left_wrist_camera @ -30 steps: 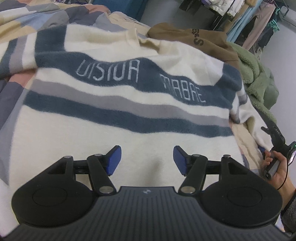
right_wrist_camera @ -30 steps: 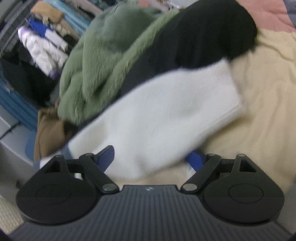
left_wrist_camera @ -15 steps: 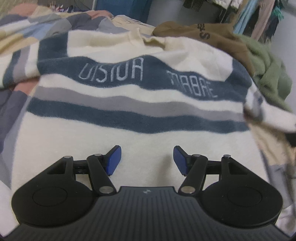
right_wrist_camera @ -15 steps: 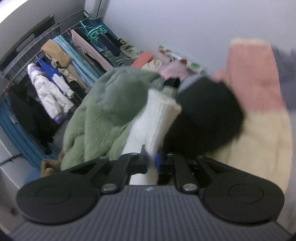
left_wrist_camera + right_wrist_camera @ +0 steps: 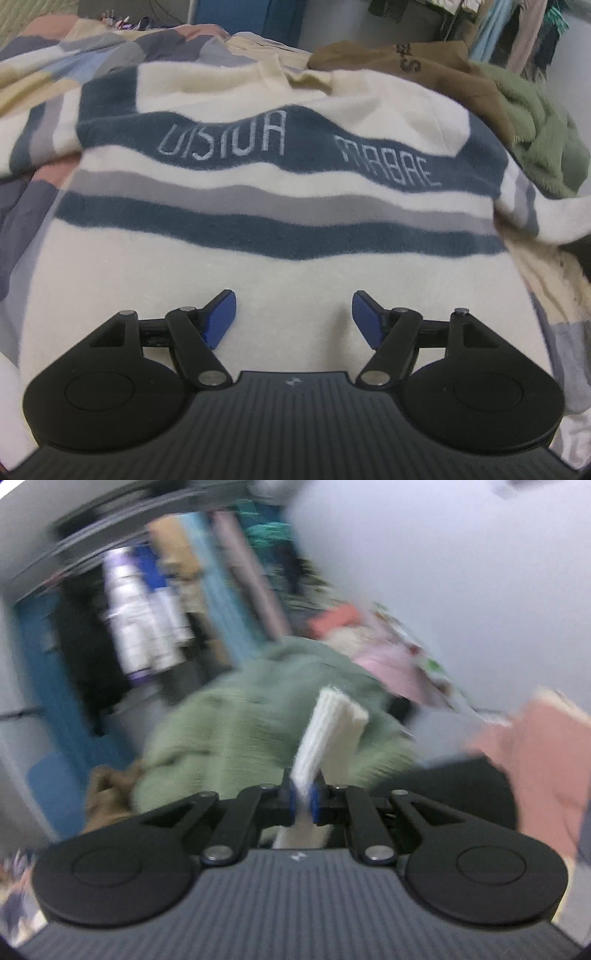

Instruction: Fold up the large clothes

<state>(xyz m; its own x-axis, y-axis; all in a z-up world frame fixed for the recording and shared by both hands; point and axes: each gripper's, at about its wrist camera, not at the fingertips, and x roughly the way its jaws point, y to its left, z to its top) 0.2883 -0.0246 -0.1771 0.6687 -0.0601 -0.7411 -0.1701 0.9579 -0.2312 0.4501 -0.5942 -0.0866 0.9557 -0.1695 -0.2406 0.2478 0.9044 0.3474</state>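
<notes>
A cream sweater (image 5: 258, 280) with navy and grey stripes and pale lettering lies spread front up on the bed in the left wrist view. My left gripper (image 5: 293, 314) is open and empty, hovering over the sweater's plain lower body. Its right sleeve (image 5: 554, 218) lifts off toward the right edge. In the blurred right wrist view my right gripper (image 5: 303, 801) is shut on the sleeve's ribbed cream cuff (image 5: 332, 731), which stands up between the fingers.
A patchwork quilt (image 5: 44, 74) covers the bed. A brown garment (image 5: 417, 62) and a green fleece (image 5: 535, 136) are piled at the sweater's far right; the fleece also shows in the right wrist view (image 5: 240, 738). A clothes rack (image 5: 147, 609) stands behind.
My right gripper shut on the sleeve cuff and lifted it, swinging its view up toward the rack. The sleeve rose at the sweater's right side. My left gripper stayed open over the body.
</notes>
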